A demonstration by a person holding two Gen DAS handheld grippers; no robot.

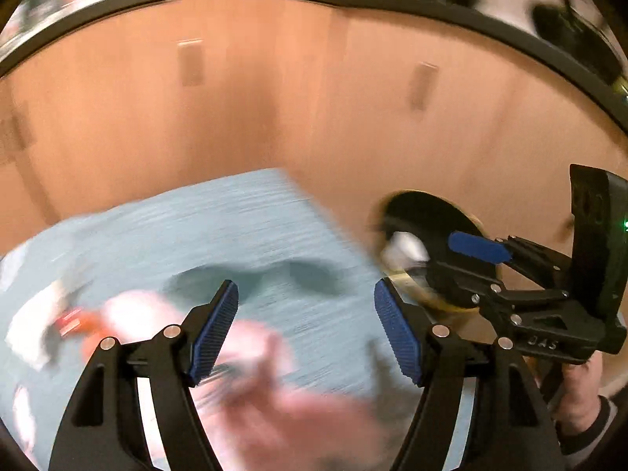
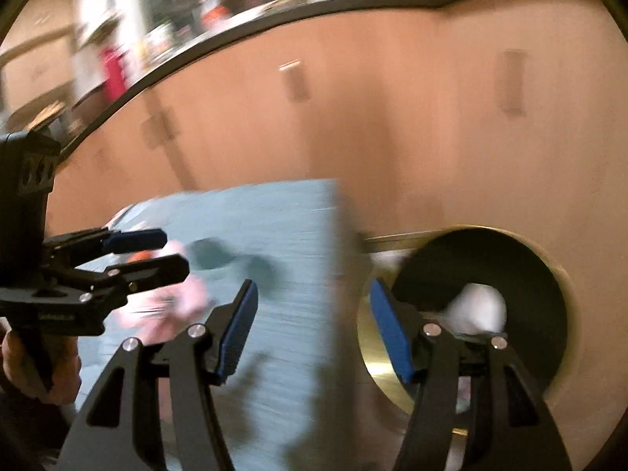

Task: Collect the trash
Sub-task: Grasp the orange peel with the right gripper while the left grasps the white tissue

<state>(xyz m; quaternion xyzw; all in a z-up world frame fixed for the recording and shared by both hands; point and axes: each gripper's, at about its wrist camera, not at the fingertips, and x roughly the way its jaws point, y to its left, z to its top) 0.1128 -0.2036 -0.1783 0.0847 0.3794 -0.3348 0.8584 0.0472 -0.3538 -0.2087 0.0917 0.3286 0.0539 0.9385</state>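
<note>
Both views are motion-blurred. My left gripper is open and empty above a light blue mat. Pink crumpled trash lies on the mat under it, and a white and orange wrapper lies at the left. My right gripper is open and empty, between the mat and a round brass-rimmed trash hole in the counter. White crumpled paper sits inside the hole. The right gripper also shows in the left wrist view, over the hole.
The wooden counter has a dark rim at the far edge. Blurred shelves and objects stand beyond it. The left gripper shows at the left of the right wrist view, over the pink trash.
</note>
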